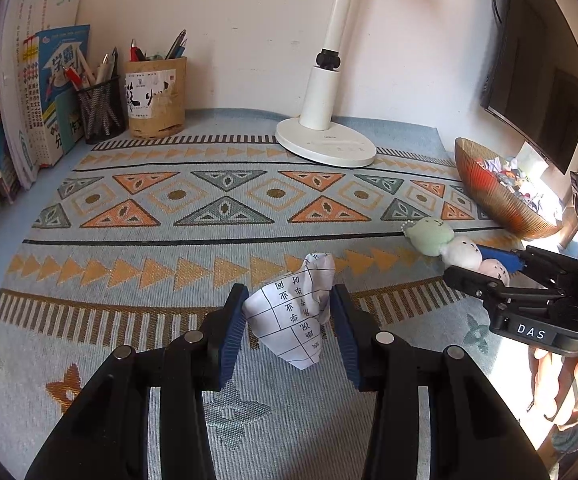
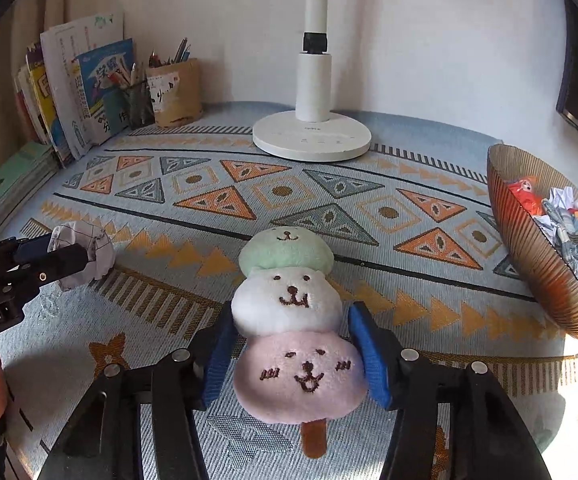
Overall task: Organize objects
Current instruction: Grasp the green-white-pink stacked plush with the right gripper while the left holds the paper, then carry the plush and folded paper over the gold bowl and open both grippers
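Observation:
My left gripper (image 1: 289,316) is shut on a crumpled paper ball (image 1: 295,312) printed with a table and characters, held just above the patterned cloth; it also shows in the right wrist view (image 2: 85,252). My right gripper (image 2: 289,348) is shut on a plush dango toy (image 2: 289,320) with green, white and pink faces on a brown stick. In the left wrist view the toy (image 1: 449,244) and the right gripper (image 1: 485,270) are at the right. A ribbed brown bowl (image 2: 529,248) holding crumpled papers and small toys stands at the right.
A white lamp base (image 1: 325,142) stands at the back centre. A mesh pen cup (image 1: 99,110) and a bamboo pen holder (image 1: 155,98) stand at the back left next to upright books (image 1: 29,92). A dark monitor (image 1: 537,72) hangs at the right.

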A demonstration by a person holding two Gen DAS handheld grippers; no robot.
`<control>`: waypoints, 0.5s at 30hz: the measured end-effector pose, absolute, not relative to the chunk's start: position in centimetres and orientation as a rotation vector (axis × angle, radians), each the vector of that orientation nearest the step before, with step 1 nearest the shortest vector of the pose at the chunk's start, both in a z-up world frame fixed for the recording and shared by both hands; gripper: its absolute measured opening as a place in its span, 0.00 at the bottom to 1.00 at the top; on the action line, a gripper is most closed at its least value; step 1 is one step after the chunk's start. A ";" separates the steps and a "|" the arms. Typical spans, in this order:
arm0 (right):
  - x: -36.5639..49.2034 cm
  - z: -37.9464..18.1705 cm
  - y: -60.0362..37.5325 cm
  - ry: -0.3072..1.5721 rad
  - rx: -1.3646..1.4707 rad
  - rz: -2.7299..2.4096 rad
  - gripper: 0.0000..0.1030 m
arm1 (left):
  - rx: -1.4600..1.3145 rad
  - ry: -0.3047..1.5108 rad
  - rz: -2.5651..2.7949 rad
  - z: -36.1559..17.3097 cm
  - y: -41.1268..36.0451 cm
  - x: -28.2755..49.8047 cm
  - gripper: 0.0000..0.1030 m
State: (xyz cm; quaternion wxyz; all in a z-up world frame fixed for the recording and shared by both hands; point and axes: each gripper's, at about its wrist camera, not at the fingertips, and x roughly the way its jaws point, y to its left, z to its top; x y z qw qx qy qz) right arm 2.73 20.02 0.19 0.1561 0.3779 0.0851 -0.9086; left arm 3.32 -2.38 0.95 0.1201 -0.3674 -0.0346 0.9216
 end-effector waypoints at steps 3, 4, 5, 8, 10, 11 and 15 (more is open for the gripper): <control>4.7 0.5 20.0 0.237 1.072 -2.584 0.53 | -1.083 -0.082 2.693 0.9 -2.1 3.3 0.38; 5.4 0.6 20.2 0.216 1.064 -2.571 0.53 | -1.092 -0.064 2.692 0.9 -1.9 3.3 0.38; 6.0 0.9 20.6 0.188 1.056 -2.560 0.53 | -1.096 -0.035 2.693 0.9 -1.5 3.4 0.37; 7.3 2.4 22.6 0.116 1.033 -2.564 0.53 | -1.069 0.057 2.688 1.5 0.3 3.9 0.37; 7.6 4.4 24.6 0.067 1.007 -2.606 0.53 | -1.032 0.030 2.639 2.7 1.8 4.2 0.37; 7.6 5.7 25.8 0.038 0.981 -2.631 0.53 | -1.003 0.023 2.621 3.5 2.8 4.2 0.37; 6.9 11.1 31.4 -0.029 0.837 -2.810 0.50 | -0.852 0.040 2.564 8.0 7.4 3.4 0.37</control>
